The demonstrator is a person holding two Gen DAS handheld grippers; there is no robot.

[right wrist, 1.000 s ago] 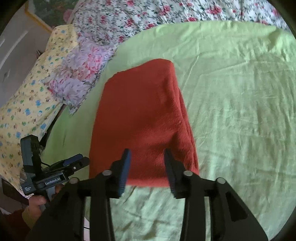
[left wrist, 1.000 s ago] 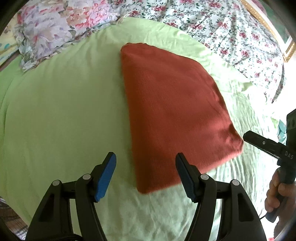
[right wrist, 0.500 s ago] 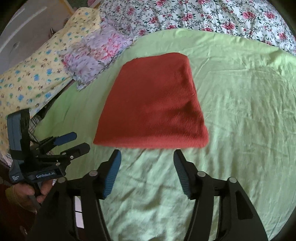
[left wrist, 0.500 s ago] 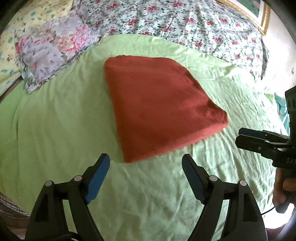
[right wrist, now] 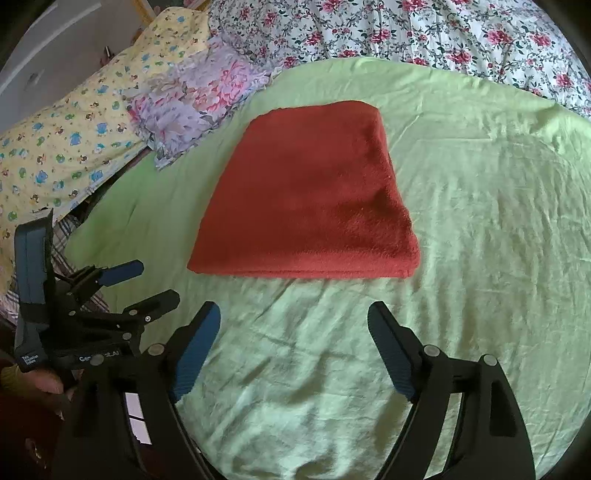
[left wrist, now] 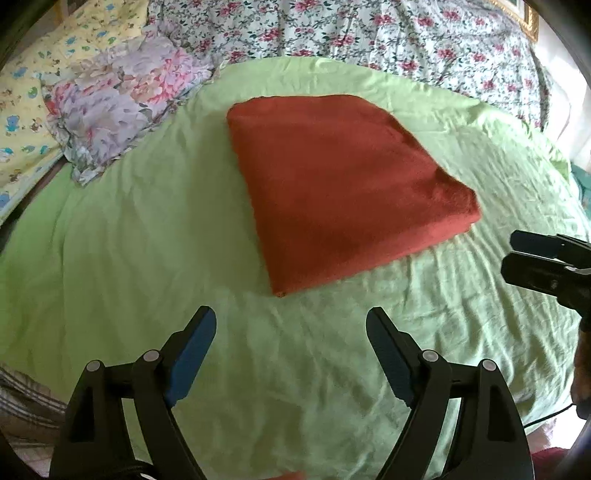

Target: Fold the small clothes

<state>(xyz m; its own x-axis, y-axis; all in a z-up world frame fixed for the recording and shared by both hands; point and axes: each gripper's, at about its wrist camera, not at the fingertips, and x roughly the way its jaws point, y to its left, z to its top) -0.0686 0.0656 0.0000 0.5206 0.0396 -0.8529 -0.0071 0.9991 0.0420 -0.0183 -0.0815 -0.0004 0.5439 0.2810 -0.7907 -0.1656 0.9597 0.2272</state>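
Bare green sheet point(left wrist: 147, 240) around folded red cloth point(left wrist: 340, 184); pillows point(left wrist: 118, 107) behind.

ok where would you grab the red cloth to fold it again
Probably at the two near corners of the red cloth, coming in low from the near side. The stacked edge there faces both open grippers, left and right, and lies flat on the green sheet, so pinch all layers together.

A wrinkled green sheet point(left wrist: 155, 229) is spread across the bed. Beyond its far edge, a rose-print quilt point(left wrist: 369, 33) is laid; a pastel floral pillow point(left wrist: 122, 99) and a yellow cartoon-print pillow point(right wrist: 66, 140) are set along its left side.
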